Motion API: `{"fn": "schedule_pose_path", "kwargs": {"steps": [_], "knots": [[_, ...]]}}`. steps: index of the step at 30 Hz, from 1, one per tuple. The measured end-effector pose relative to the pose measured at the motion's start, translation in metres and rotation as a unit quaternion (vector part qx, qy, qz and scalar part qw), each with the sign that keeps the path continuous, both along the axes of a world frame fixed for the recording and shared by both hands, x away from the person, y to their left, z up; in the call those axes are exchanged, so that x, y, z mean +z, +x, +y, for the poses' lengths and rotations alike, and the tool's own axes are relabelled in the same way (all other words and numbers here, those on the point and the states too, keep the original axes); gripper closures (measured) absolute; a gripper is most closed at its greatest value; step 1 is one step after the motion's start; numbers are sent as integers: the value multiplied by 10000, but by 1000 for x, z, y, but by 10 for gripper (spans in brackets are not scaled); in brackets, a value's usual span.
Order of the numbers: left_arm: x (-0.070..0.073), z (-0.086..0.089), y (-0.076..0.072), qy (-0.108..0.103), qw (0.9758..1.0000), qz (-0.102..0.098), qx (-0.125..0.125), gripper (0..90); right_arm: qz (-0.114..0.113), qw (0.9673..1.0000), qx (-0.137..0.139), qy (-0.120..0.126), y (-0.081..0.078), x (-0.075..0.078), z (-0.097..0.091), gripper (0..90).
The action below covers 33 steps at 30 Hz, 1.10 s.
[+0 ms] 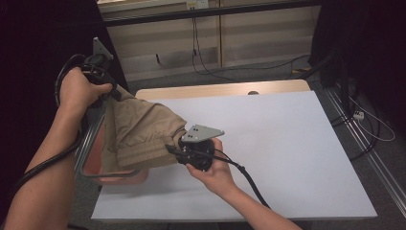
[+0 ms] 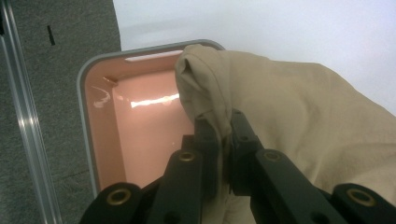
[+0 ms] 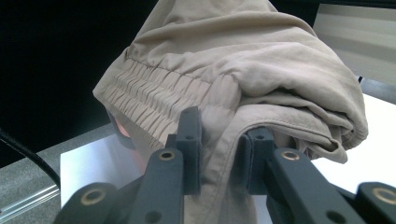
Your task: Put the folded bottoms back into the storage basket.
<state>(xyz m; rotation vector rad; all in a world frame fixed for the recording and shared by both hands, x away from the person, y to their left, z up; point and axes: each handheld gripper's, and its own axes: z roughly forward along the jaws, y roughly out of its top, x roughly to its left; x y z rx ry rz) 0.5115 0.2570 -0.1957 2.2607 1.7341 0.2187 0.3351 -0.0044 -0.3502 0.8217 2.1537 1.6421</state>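
Tan cloth, a pair of soft trousers (image 1: pixel 139 132), hangs between two grippers over the pink bin (image 2: pixel 135 135) at the tabletop's left edge. The left gripper (image 2: pixel 223 128) is pinched tight on a fold up high. The right gripper (image 3: pixel 219 144) is clamped on the stretchy waistband (the thick, bunched part). It looks light and floppy, so thick seams seem the best places to hold.

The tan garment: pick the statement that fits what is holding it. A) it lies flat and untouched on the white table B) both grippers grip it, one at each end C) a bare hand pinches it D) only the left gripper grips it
B: the left gripper is shut on a fold of the tan garment above the pink bin, and the right gripper clamps its elastic-waist end.
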Motion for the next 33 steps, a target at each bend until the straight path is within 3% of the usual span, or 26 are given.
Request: {"fn": "schedule_pose_path", "kwargs": {"steps": [33], "knots": [[-2, 20, 0, 49, 9999, -80, 91, 850, 10, 9998, 186, -86, 4, -3, 24, 725]]}}
